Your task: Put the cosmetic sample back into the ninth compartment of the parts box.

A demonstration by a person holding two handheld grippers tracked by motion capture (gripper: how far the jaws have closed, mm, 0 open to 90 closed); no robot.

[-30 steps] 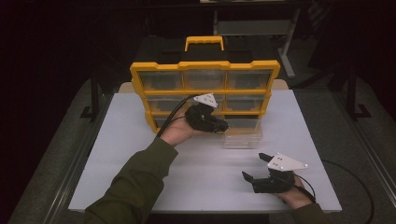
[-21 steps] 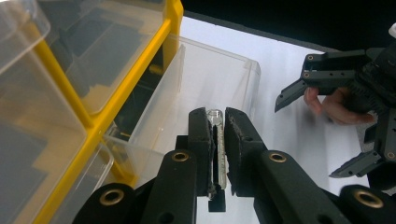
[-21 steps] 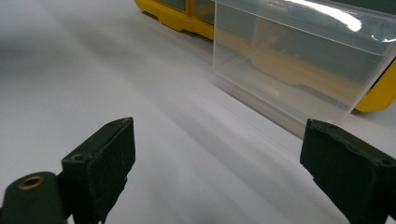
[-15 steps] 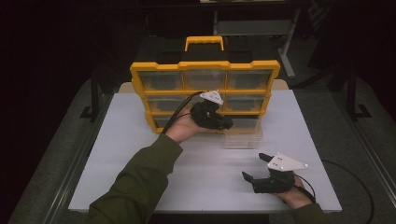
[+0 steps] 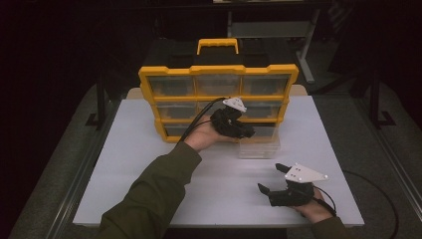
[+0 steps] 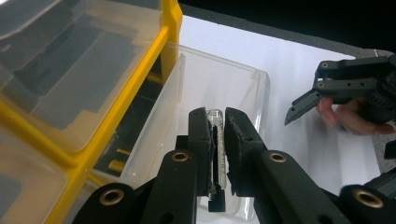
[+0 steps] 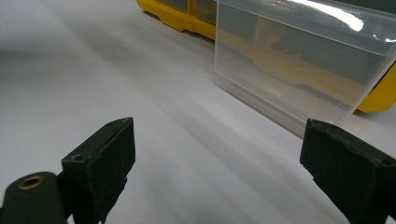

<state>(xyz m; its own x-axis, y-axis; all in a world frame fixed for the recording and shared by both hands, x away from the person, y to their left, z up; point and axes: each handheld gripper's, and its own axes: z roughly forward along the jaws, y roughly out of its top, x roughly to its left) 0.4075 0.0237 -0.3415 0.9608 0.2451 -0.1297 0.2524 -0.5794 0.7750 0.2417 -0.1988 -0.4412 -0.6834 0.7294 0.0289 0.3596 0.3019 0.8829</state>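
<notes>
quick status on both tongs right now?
Left tongs: shut on a small clear tube, over the pulled-out clear drawer.
Right tongs: open, nothing held, low over the white table.

Drawer [image 6: 224, 88]: clear glossy plastic, smooth; organiser frame [image 5: 219, 70]: yellow plastic w/ see-through fronts. Left tool [image 6: 218, 144] pads look matt black, rough-edged, w/ brass-look rivets, pinching a glassy clear tube [image 6: 215, 122]. Bench [image 5: 149, 149]: matt white, smooth.

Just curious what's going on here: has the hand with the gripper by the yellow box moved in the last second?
Yes. The left gripper has slid rightward along the yellow organizer, ending over the clear drawer.
</notes>
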